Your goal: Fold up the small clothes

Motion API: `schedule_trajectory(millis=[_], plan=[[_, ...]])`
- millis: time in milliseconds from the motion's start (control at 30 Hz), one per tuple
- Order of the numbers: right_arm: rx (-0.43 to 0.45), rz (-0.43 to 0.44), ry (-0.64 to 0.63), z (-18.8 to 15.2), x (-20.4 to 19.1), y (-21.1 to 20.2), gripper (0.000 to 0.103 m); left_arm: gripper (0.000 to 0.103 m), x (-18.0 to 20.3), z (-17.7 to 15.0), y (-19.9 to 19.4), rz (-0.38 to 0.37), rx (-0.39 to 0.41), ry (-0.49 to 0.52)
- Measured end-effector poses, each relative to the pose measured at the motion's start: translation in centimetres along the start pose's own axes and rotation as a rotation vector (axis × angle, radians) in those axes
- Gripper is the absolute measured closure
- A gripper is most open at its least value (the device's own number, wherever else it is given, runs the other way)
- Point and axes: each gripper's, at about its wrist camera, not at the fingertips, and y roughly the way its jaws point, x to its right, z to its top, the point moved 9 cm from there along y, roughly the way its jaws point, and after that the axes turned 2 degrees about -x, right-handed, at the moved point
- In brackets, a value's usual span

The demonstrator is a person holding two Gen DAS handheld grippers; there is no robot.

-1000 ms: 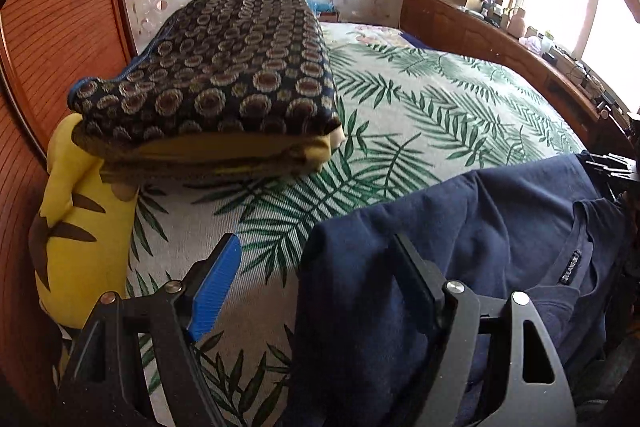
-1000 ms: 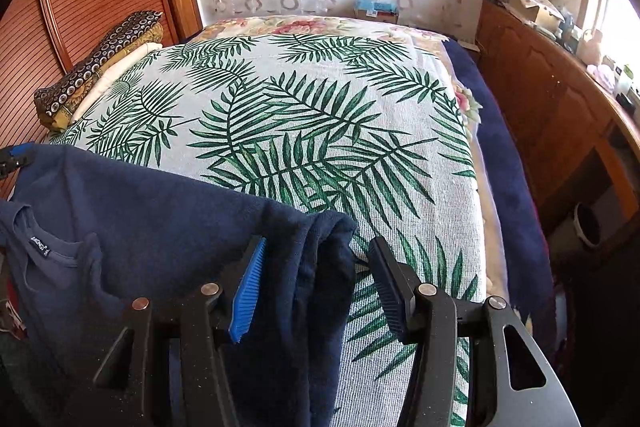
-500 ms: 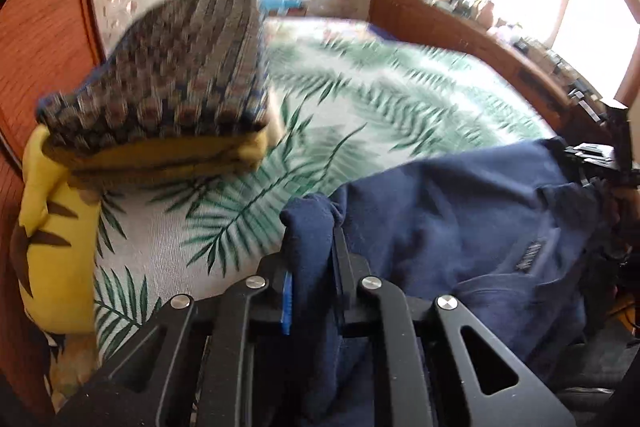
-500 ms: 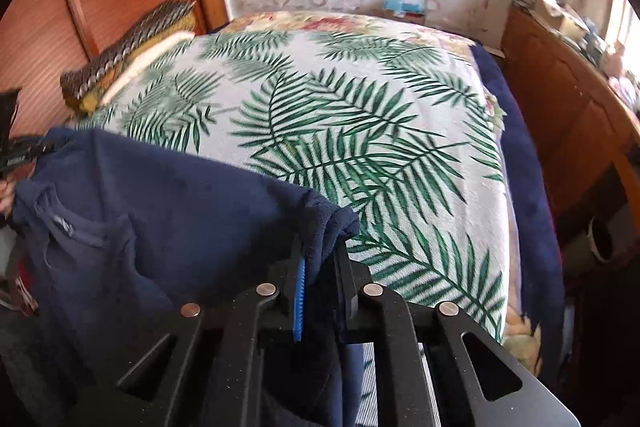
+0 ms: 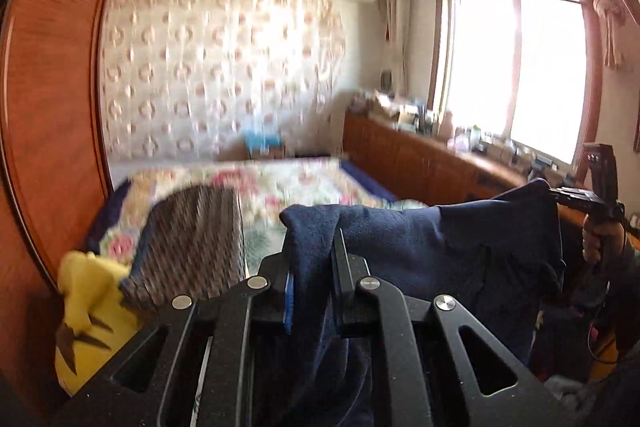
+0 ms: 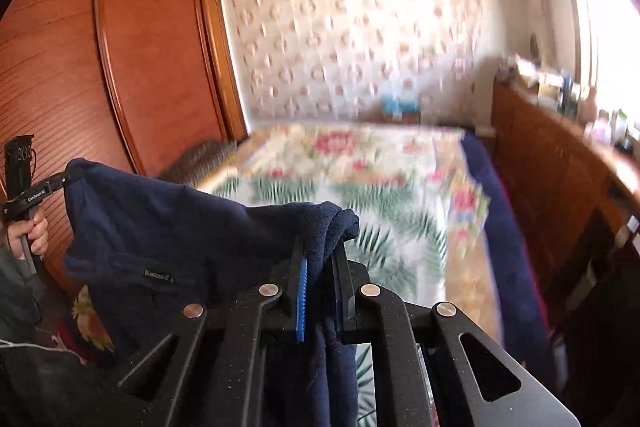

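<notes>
A navy blue shirt (image 5: 420, 247) hangs in the air, stretched between both grippers above the near end of the bed. My left gripper (image 5: 314, 267) is shut on one top corner of the shirt. My right gripper (image 6: 322, 263) is shut on the other top corner of the shirt (image 6: 160, 227). Each gripper shows in the other's view: the right gripper (image 5: 580, 199) at the far right, the left gripper (image 6: 36, 191) at the far left. The shirt's lower part hangs out of sight below the fingers.
The bed has a palm-leaf cover (image 6: 384, 203). A patterned dark folded pile (image 5: 192, 247) and a yellow plush toy (image 5: 84, 307) lie at its left. A wooden wardrobe (image 6: 120, 67) stands left, a cluttered wooden sideboard (image 5: 432, 163) right under the window.
Both grippers shut on the shirt's corners, then lifted it off the bed. Both views now tilt up toward the far wall, blurred by motion.
</notes>
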Motion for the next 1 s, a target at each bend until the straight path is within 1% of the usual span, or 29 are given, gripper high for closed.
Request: schedule_trajectory(millis=[100, 167, 200, 300, 433, 533, 600, 700, 800, 833, 933, 967, 1000], plan=[[0.077, -0.015, -0.036, 2.3, -0.9, -3.2, 0.093, 0.088, 0.0, 2.5, -1.9, 0.002, 0.073, -0.004], [0.119, -0.007, -0.050, 3.5, -1.5, -5.0, 0.093, 0.088, 0.2, 3.9, -3.2, -0.013, 0.112, -0.003], [0.134, 0.011, -0.051, 4.0, -1.8, -5.8, 0.093, 0.088, 0.5, 4.6, -3.9, -0.021, 0.131, 0.006], [0.173, 0.013, -0.064, 5.5, -2.4, -7.8, 0.093, 0.088, 0.5, 6.7, -5.7, -0.009, 0.179, 0.034], [0.237, 0.005, -0.100, 7.3, -3.1, -10.2, 0.093, 0.088, -0.2, 8.8, -6.7, 0.003, 0.224, 0.032], [0.273, -0.007, -0.103, 8.8, -2.8, -10.2, 0.093, 0.088, -0.9, 10.4, -6.3, 0.010, 0.252, 0.026], [0.281, -0.011, -0.090, 9.7, -2.5, -9.7, 0.093, 0.088, -1.9, 10.9, -4.7, 0.023, 0.244, 0.023], [0.239, -0.050, -0.099, 9.5, -2.0, -5.9, 0.093, 0.088, -3.5, 10.3, 0.0, 0.036, 0.183, 0.001], [0.169, -0.085, -0.100, 9.2, -1.3, -1.2, 0.093, 0.088, -4.3, 8.5, 4.3, 0.062, 0.129, 0.004], [0.153, -0.099, -0.105, 9.5, -1.7, 0.0, 0.093, 0.088, -5.0, 7.7, 6.8, 0.085, 0.107, 0.014], [0.084, -0.131, -0.089, 9.3, 0.2, 5.1, 0.093, 0.088, -6.8, 5.6, 12.2, 0.118, 0.029, -0.001], [0.057, -0.138, -0.077, 9.2, 0.7, 7.0, 0.093, 0.088, -7.1, 5.2, 13.3, 0.123, 0.011, -0.005], [0.032, -0.144, -0.075, 8.9, 1.3, 9.2, 0.093, 0.088, -8.1, 4.2, 15.9, 0.137, -0.026, -0.007]])
